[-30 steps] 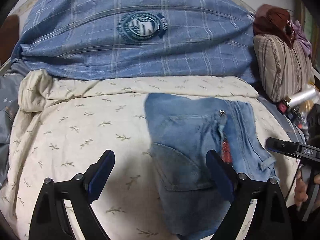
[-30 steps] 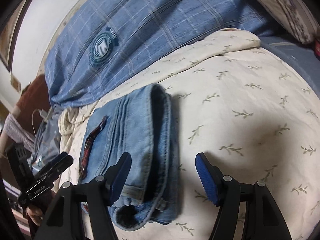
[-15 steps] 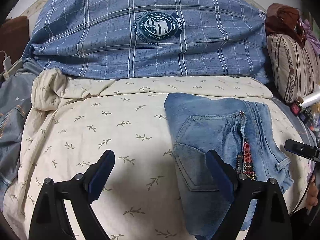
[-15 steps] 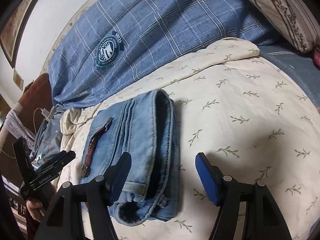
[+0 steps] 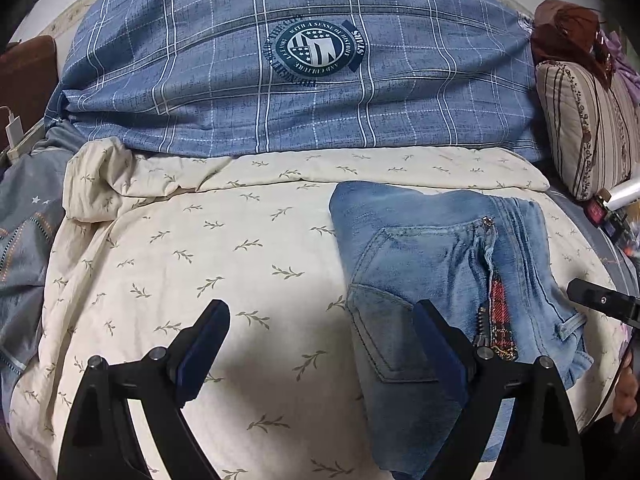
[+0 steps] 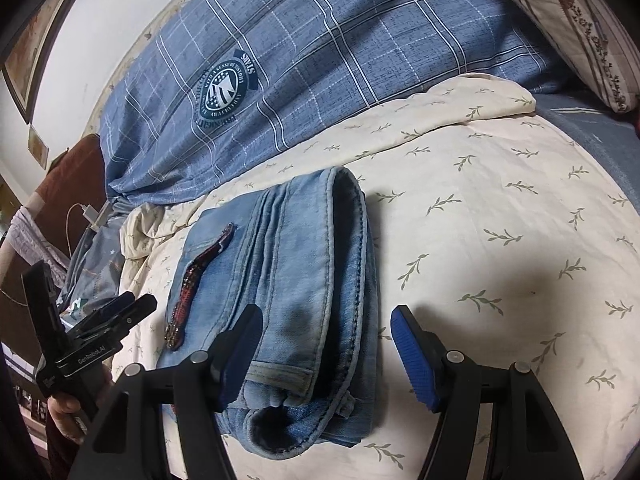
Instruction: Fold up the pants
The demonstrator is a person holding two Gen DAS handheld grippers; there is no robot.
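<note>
Lying folded into a compact bundle, the light blue denim pants [image 5: 436, 280] rest on a cream bedspread [image 5: 224, 256] printed with small green sprigs. From the left wrist view, a back pocket faces up, and a zipper with a strip of red plaid lining runs down the bundle's right side. The left gripper [image 5: 320, 344] hovers low over the bedspread with its jaws spread wide and nothing between them; its right finger sits over the pants' near left part, while its left finger is over bare bedspread.

From the right wrist view, the pants [image 6: 304, 280] show their thick folded edge and layered seams. The right gripper [image 6: 326, 350] is also spread wide and empty, its left finger over the denim and its right finger over the bedspread.

Behind the pants lies a large blue plaid pillow [image 5: 296, 64] with a round dark crest. A striped floral cushion [image 5: 588, 128] leans at the far right.
</note>
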